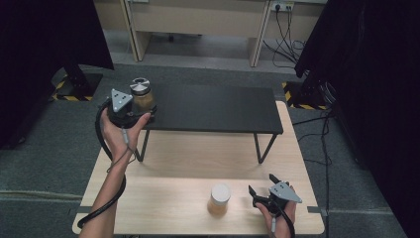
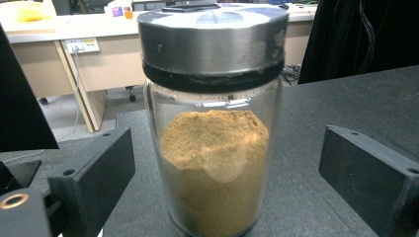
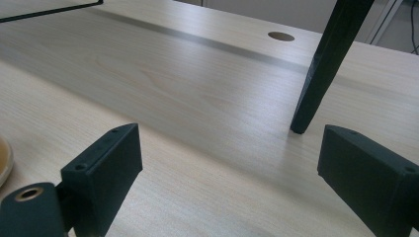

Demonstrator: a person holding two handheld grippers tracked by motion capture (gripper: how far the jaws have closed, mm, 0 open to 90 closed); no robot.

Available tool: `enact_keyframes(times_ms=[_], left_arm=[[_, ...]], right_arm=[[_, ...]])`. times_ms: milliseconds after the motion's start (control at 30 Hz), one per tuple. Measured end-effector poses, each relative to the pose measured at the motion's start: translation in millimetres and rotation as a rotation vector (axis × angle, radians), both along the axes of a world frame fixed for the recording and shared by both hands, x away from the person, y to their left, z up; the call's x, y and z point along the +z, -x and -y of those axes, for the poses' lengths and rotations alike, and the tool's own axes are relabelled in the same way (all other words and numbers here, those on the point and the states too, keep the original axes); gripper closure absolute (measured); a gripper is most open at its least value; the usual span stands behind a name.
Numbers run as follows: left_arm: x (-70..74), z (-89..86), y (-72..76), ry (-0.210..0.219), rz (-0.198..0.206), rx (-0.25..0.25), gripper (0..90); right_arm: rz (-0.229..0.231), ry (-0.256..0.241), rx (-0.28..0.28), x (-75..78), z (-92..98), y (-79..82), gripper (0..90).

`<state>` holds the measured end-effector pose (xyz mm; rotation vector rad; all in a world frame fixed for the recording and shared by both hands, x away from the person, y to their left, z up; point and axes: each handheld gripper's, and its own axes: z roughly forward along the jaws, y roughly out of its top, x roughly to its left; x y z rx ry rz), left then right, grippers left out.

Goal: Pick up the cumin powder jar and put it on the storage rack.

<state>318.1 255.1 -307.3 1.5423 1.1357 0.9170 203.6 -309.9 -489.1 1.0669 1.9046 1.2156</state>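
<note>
A glass jar of brown powder with a metal lid stands upright on the left end of a black raised shelf. My left gripper is open around it. In the left gripper view the jar sits between the two jaws with a gap on each side, and my left gripper is not touching it. A second jar with a pale lid stands on the wooden table near the front. My right gripper is open just to its right and holds nothing. My right gripper hovers low over bare wood.
The shelf rests on thin black legs; one leg stands ahead of my right gripper. The second jar's edge shows at the far left of the right gripper view. A cable hole lies in the tabletop. Desks and black curtains stand beyond the table.
</note>
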Motion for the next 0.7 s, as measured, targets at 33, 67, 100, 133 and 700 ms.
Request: enact_keyframes(times_ms=[33, 67, 100, 133, 700], left_arm=[[-0.7, 0.4, 1.9, -0.001, 0.005, 0.0, 6.3], [-1.4, 0.6, 3.6, -0.001, 0.008, -0.001, 6.3], [-1.7, 0.7, 4.7, -0.002, 0.009, -0.002, 6.3], [-2.5, 1.0, 6.7, -0.003, 0.012, -0.002, 6.3], [-22.0, -2.0, 42.7, 0.008, 0.053, -0.013, 6.4]], right_arm=[[0.0, 0.0, 0.0, 0.0, 0.0, 0.0, 10.1], [0.0, 0.001, 0.001, 0.0, 0.0, 0.0, 10.1], [0.0, 0.001, 0.001, 0.1, -0.1, 0.0, 10.1], [0.0, 0.002, 0.001, 0.1, -0.2, 0.0, 10.1], [0.003, 0.005, 0.002, -0.1, -0.6, 0.3, 10.1]])
